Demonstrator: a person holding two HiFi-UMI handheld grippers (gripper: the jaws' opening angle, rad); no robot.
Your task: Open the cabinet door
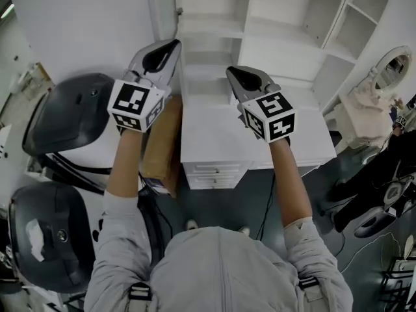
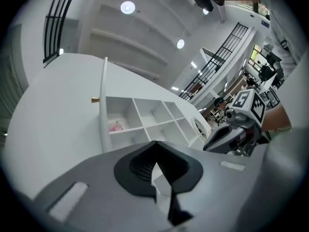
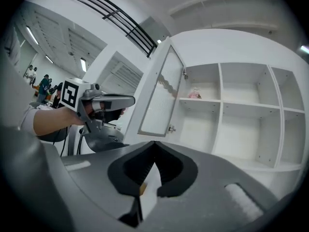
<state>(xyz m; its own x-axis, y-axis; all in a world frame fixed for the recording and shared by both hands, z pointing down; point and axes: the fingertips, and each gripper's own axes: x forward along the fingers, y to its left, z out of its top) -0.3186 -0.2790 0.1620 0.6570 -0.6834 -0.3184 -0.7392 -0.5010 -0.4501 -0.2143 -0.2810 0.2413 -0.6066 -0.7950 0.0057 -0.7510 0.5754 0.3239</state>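
Ahead-left of the left gripper (image 2: pixel 155 146), fingers (image 2: pixel 137 167) clenched empty, cabinet door (image 2: pixel 103 110) stands upright, already swung open; right gripper (image 3: pixel 153 146), also clenched empty, sits farther away.

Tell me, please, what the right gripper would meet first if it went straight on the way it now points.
Probably the cabinet: the right gripper, tongs shut, aims into its lower left compartment, just right of the knob on the open door. Depth is unclear, so the door's lower edge might come first.
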